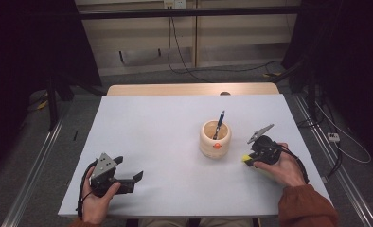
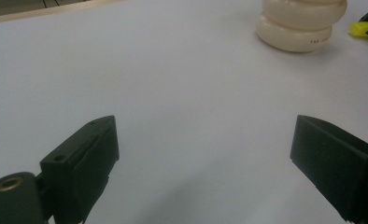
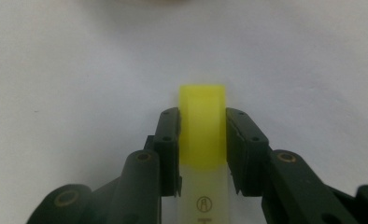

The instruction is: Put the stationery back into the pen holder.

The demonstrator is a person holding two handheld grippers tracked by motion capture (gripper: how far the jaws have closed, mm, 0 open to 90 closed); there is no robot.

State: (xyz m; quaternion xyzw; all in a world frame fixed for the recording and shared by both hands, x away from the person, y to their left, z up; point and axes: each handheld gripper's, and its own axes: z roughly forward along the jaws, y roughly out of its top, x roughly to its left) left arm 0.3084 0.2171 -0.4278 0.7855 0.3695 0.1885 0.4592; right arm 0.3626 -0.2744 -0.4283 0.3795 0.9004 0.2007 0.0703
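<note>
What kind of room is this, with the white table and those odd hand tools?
Probably a lab or recording room, not a home. A bare white table stands between dark curtains, cables run across the floor to a wall socket, and a person holds a pair of tongs in each hand, the right tongs gripping a yellow highlighter.

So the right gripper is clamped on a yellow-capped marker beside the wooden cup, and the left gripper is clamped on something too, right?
Not quite. The left gripper holds nothing: the left gripper view shows its jaws wide apart over bare table. The rest stands: the right gripper is shut on the yellow-capped marker, beside the wooden cup.
</note>
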